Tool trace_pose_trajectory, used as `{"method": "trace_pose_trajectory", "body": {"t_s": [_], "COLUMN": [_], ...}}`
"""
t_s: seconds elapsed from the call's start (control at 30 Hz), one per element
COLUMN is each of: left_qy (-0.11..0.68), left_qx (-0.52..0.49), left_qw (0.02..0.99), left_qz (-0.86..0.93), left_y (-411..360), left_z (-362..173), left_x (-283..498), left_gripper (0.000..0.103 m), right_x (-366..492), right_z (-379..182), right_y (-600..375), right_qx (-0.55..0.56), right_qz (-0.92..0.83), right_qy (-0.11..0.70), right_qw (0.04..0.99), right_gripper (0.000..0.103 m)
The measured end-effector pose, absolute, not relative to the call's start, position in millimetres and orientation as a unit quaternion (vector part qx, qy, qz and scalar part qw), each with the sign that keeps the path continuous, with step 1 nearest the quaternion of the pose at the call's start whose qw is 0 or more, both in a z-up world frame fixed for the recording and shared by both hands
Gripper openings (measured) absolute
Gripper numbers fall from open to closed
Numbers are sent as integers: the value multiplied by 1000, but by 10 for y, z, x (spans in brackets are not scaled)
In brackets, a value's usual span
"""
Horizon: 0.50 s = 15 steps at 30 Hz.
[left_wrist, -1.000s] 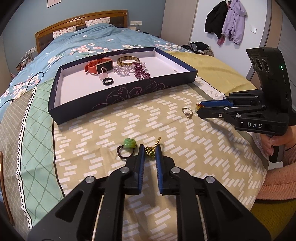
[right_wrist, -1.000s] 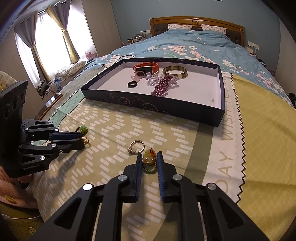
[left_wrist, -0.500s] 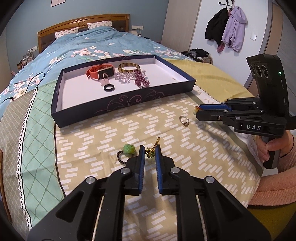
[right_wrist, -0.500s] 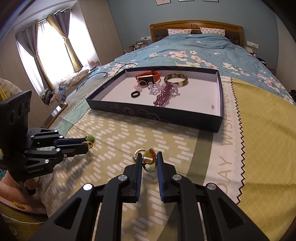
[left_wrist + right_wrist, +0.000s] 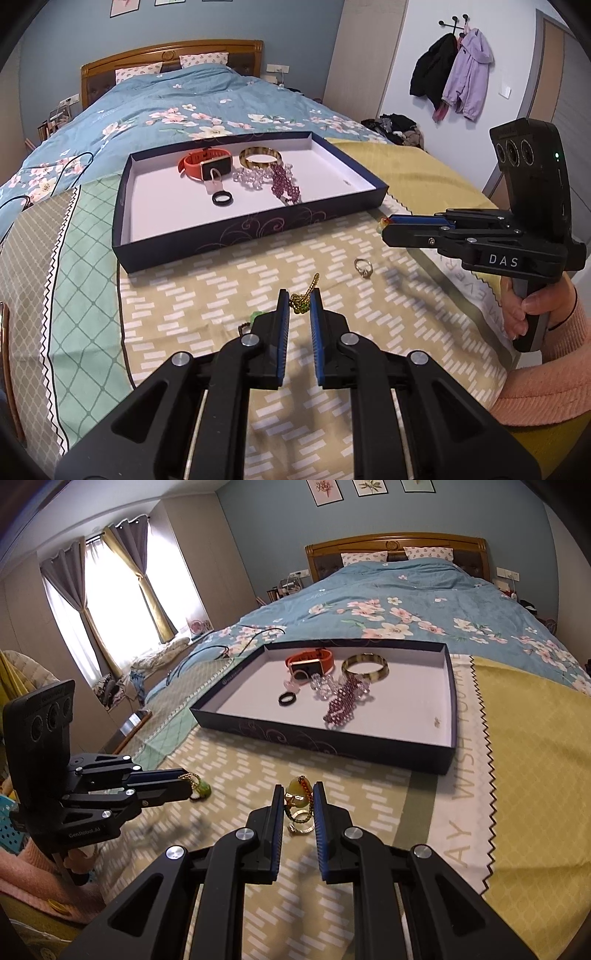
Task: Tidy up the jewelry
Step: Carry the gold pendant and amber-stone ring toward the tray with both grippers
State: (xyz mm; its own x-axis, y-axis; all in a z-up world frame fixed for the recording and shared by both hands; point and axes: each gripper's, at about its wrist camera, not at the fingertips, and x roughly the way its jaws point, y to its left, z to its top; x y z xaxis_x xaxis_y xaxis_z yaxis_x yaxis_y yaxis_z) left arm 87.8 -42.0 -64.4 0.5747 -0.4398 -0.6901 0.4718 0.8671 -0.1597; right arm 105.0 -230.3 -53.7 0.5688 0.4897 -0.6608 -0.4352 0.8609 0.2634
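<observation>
Jewelry tray (image 5: 236, 236) on patterned bedspread (image 5: 406, 295), left tool (image 5: 299, 299) clamping gold chain (image 5: 301, 301), right tool (image 5: 299, 794) clamping pendant (image 5: 295, 794)

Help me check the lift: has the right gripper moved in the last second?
Yes. The right gripper, earlier level with the ring on the bedspread, now sits above it in the left wrist view, nearer the tray.

Both grippers have risen off the bed, each lifting its piece clear of the cloth: the left gripper (image 5: 298, 306) carries the gold chain (image 5: 303, 297), the right gripper (image 5: 298, 798) the yellow pendant (image 5: 295, 794), with the ring (image 5: 300, 821) now below it.
</observation>
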Motion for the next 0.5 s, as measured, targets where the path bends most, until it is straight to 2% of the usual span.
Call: {"method": "trace_pose_trajectory", "body": {"t_s": [0.5], "left_qy": [354], "left_qx": [13], "left_qw": [901], "left_qz": [-250], "left_y": [-405], "left_z": [-422], "left_x": [1022], "left_gripper": [12], "right_x": [1180], "right_z": [-410], "right_y": [-2175], "right_qx": [31], "right_qz": [274], "right_qy": [362], "right_qw": [890], "right_gripper": [14]}}
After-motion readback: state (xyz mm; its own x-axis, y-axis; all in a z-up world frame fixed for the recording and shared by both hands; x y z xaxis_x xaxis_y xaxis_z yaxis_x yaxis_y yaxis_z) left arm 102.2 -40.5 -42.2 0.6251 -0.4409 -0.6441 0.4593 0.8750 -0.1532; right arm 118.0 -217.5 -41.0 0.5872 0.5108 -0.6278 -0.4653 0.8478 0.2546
